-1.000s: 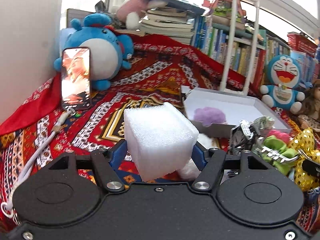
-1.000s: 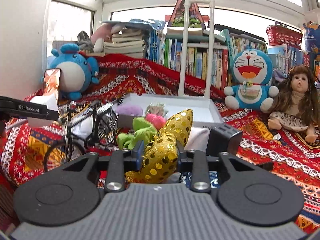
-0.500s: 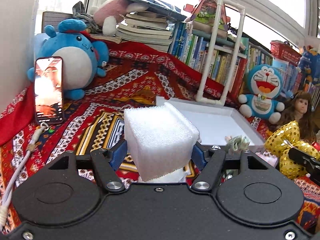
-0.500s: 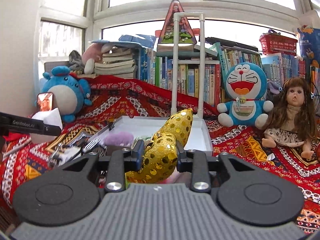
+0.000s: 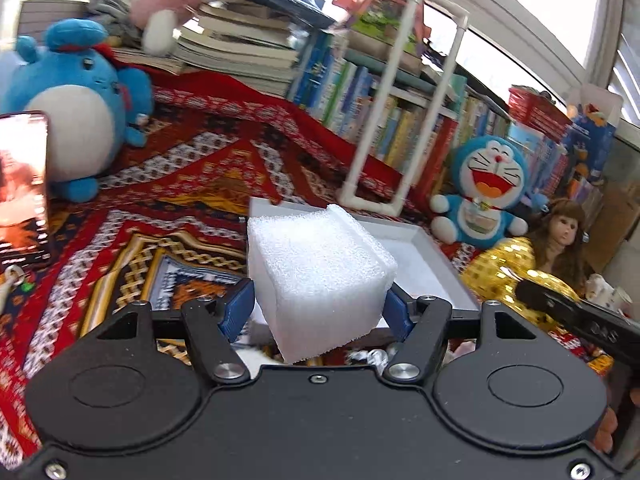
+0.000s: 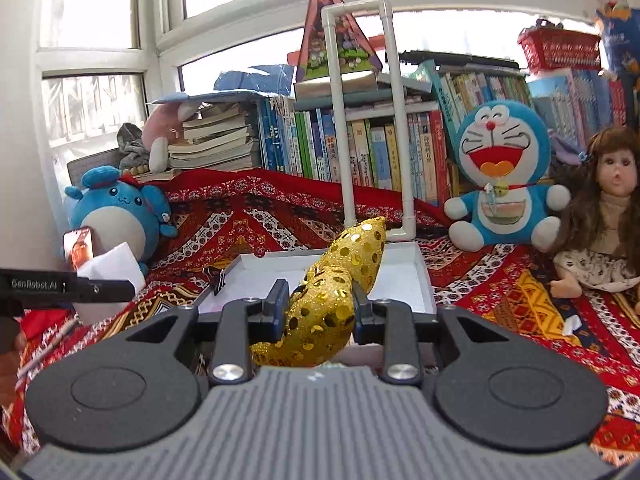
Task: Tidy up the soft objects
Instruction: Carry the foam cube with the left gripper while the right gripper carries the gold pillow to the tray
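Observation:
A white foam block (image 5: 316,280) is clamped between the blue pads of my left gripper (image 5: 318,310), held in the air in front of the white tray (image 5: 424,236). My right gripper (image 6: 318,308) is shut on a gold sequined soft toy (image 6: 340,292), which sticks up and forward over the near rim of the same white tray (image 6: 420,268). In the right wrist view the foam block (image 6: 114,260) and the left gripper's finger (image 6: 68,285) show at the left edge. The gold toy (image 5: 508,264) and the right gripper's finger (image 5: 576,312) show at the right of the left wrist view.
The tray lies on a red patterned cloth (image 6: 256,220). A white pipe frame (image 6: 360,120) stands at the tray's far rim, with a book row (image 6: 360,148) behind. A blue round plush (image 5: 76,108), a phone (image 5: 22,188), a blue cat plush (image 6: 504,176) and a doll (image 6: 608,208) surround it.
Both grippers have risen and moved forward toward the tray with their loads. The toy bicycle and the green and pink items at the tray's near side have dropped out of view.

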A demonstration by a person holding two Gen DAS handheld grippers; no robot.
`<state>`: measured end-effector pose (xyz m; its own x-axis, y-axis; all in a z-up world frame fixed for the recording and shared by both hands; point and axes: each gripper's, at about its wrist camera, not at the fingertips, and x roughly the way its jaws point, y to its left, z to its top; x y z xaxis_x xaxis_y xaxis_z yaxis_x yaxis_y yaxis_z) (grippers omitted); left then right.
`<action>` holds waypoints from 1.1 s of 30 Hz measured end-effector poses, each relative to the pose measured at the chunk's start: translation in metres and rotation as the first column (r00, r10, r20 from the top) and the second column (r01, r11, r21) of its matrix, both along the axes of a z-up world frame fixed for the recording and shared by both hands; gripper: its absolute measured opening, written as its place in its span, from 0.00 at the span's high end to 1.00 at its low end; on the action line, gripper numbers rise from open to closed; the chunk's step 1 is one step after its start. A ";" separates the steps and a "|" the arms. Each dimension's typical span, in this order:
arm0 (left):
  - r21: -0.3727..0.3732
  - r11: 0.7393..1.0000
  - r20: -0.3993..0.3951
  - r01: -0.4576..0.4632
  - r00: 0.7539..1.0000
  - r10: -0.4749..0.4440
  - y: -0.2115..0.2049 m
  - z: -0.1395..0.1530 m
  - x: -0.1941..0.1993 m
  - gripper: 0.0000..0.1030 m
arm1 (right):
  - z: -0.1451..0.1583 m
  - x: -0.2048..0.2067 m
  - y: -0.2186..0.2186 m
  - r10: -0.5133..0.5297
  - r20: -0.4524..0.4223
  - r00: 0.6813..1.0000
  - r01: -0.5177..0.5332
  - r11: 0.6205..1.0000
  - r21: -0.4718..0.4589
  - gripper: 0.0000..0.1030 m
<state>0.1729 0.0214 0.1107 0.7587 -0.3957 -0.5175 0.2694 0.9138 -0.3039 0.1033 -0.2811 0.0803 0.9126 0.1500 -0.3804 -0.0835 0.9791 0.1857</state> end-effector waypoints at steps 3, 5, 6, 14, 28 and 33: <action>-0.003 0.999 -0.042 0.032 0.999 -0.032 -0.010 0.004 0.020 0.37 | 0.003 0.026 -0.010 -0.003 -0.062 0.998 0.006 0.998 0.057 0.66; 0.004 0.999 -0.068 0.050 0.996 -0.050 -0.018 0.005 0.034 0.37 | 0.003 0.042 -0.016 -0.011 -0.100 0.995 0.020 0.996 0.090 0.66; 0.007 0.998 -0.083 0.056 0.995 -0.055 -0.022 0.004 0.041 0.37 | 0.002 0.052 -0.019 -0.011 -0.121 0.993 0.024 0.994 0.103 0.66; 0.074 0.993 -0.165 0.095 0.983 -0.082 -0.052 -0.010 0.089 0.37 | -0.014 0.098 -0.015 -0.040 -0.230 0.972 0.051 0.998 0.042 0.66; 0.146 0.985 -0.226 0.095 0.972 -0.061 -0.071 -0.037 0.125 0.36 | -0.039 0.133 -0.007 -0.063 -0.321 0.945 0.068 0.998 0.005 0.64; 0.152 0.982 -0.222 0.114 0.972 -0.078 -0.074 -0.038 0.125 0.33 | -0.042 0.136 -0.007 -0.060 -0.325 0.944 0.066 0.998 0.009 0.54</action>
<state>0.2978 -0.0521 0.0724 0.5855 -0.3586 -0.7270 0.3029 0.9287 -0.2141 0.2396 -0.2877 0.0387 0.7481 0.1066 -0.6550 0.0459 0.9763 0.2114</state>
